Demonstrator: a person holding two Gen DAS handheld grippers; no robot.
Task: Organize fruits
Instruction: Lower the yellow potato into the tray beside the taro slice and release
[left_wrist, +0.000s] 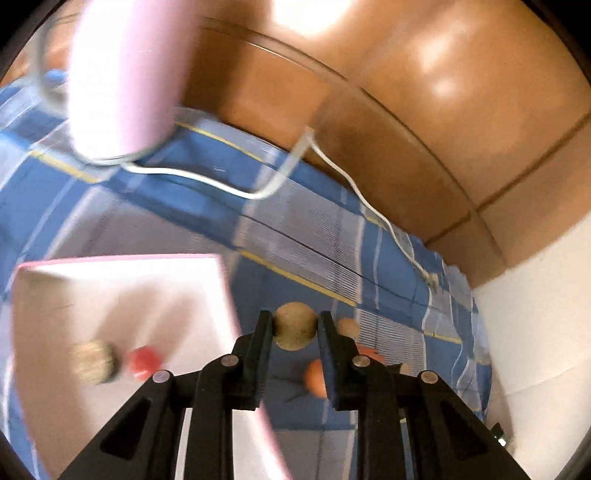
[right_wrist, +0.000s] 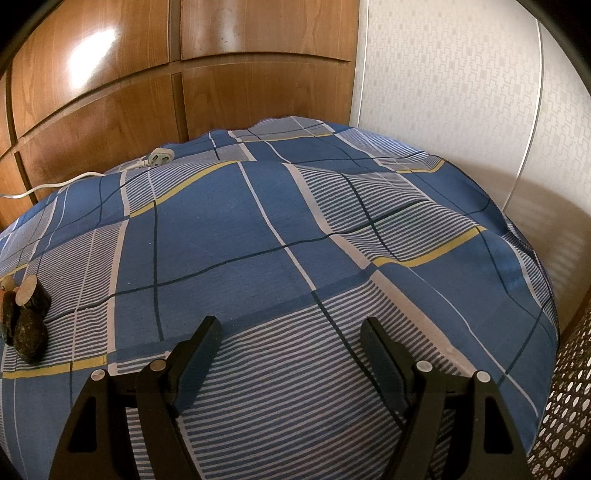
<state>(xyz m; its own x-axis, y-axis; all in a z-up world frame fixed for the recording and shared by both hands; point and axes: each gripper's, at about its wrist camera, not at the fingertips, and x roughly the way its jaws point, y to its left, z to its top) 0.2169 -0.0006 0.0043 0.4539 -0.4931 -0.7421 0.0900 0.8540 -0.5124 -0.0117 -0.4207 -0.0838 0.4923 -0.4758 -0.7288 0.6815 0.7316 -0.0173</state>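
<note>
Seen through the left wrist camera, much blurred: at far left a white box with a pink rim (left_wrist: 122, 291), and inside it a brownish round fruit (left_wrist: 96, 362) beside a red fruit (left_wrist: 144, 362). Above the box, a pale pink cylindrical thing (left_wrist: 125, 77), too smeared to name, with a white cable (left_wrist: 207, 182) trailing from near it over the blue plaid cloth (left_wrist: 314, 229). At centre, the left gripper (left_wrist: 294, 329) clamped on a tan round fruit (left_wrist: 295, 330), one black finger pressed against each side of it, the fruit raised above the cloth just right of the box rim. Behind the right finger, an orange fruit (left_wrist: 314, 377) on the cloth, another tan fruit (left_wrist: 347, 326) just past it, and a sliver of something red-orange (left_wrist: 371, 352) between them. Glossy wooden panels (left_wrist: 424, 92) across the top, a white wall (left_wrist: 535, 314) at right. Through the right wrist camera: at the far left edge, dark rough pieces (right_wrist: 27, 325) with pale cut faces lying on the cloth (right_wrist: 258, 240), kind unclear; further back, a white plug (right_wrist: 159, 158) on its cord. At bottom centre, the right gripper (right_wrist: 291, 334) spread wide, nothing between its fingers, hovering over striped fabric. At right, patterned wallpaper (right_wrist: 461, 92) and a woven mesh surface (right_wrist: 565, 406) at the lower corner.
</note>
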